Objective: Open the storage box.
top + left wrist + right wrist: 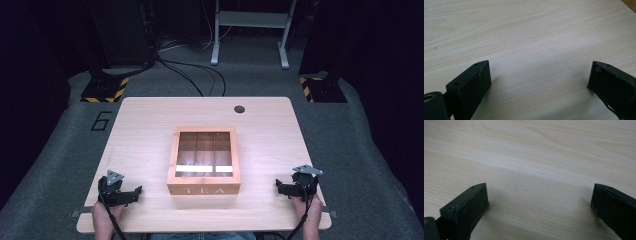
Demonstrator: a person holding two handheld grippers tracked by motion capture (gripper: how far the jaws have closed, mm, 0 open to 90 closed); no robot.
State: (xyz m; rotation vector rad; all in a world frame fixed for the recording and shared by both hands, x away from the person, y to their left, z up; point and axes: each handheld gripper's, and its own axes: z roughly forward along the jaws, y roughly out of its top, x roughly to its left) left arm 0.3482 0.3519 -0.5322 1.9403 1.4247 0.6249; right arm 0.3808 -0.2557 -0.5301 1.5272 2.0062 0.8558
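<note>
Two tools rest low on the pale wooden surface (150, 125), the left tool (134, 192) and right tool (281, 186) each spread wide, gripping nothing. Between them, well apart from both, sits a glass-lidded wooden tea box (204, 161).

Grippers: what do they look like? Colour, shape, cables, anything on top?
Both are matte black. The left gripper and right gripper each carry a grey three-cornered plate on top and trail a black cable toward the person. The jaws are blocky, flat-faced, with small screw holes. No sleeves show on the forearms.
</note>
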